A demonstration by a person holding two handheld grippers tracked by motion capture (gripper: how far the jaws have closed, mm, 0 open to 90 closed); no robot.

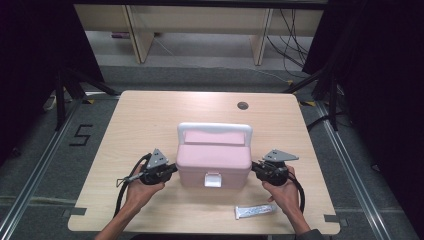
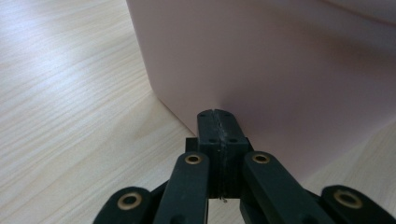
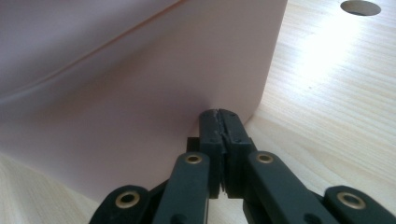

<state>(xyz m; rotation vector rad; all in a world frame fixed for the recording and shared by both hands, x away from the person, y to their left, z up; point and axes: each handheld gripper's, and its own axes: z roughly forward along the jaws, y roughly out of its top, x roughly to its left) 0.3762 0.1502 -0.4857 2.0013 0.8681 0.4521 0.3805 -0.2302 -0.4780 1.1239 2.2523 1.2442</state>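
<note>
- High view: a pink box with a white handle sits mid-table, long axis left-right, its white latch facing the person. The left gripper and right gripper meet its two ends. A silver tube lies near the front edge.
- Left gripper view: jaws pressed together, empty, tips at the box's side wall.
- Right gripper view: jaws likewise closed against the opposite wall; a round table hole shows beyond.
</note>
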